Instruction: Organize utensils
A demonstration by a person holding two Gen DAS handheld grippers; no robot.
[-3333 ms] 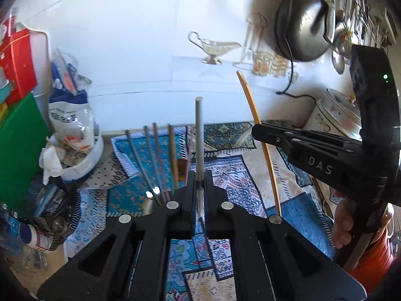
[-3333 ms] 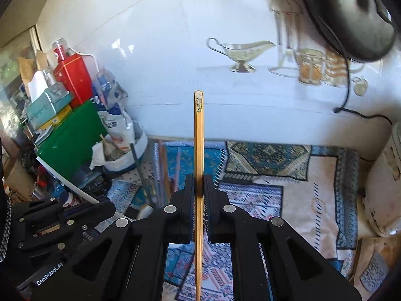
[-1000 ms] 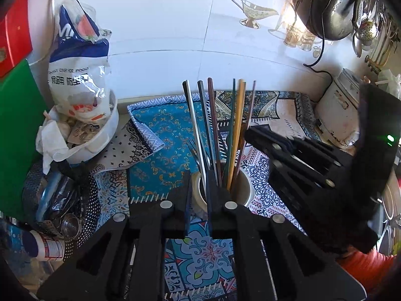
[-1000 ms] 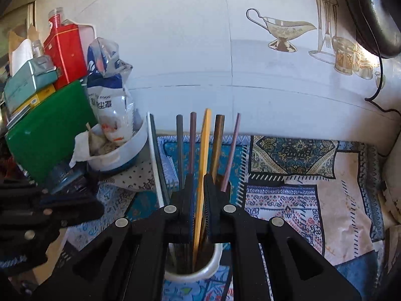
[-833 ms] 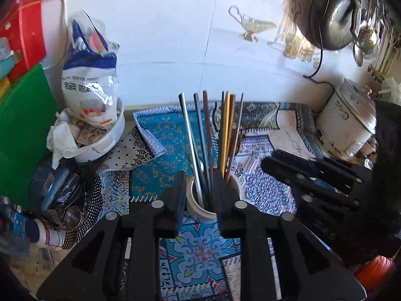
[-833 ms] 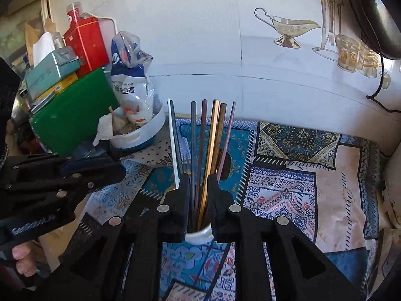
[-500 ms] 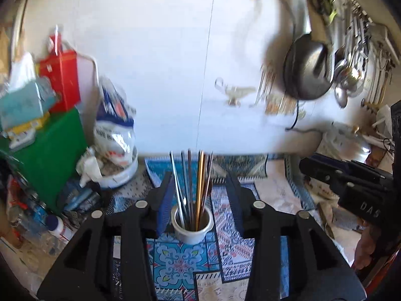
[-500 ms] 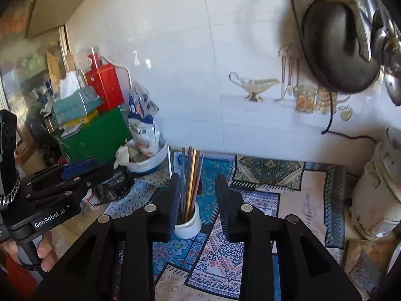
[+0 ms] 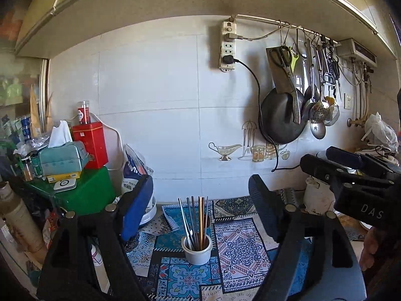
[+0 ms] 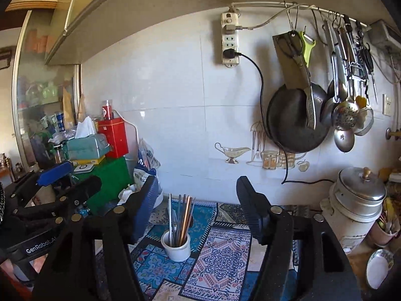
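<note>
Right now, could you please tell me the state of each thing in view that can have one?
left gripper: open, just been opening, nothing between its fingers.
right gripper: open, just been opening, empty.
white cup: upright on the patterned mat.
chopsticks: standing in the cup, leaning slightly.
black plug: plugged into the power strip.
metal pot: lid on.

Chopsticks (image 9: 195,222) stood in a cup (image 9: 197,249) on the patterned mat (image 9: 235,250), with stacked boxes (image 9: 82,175) to its left, a lidded pot (image 10: 356,208) to its right and the tiled wall (image 9: 163,125) behind.
</note>
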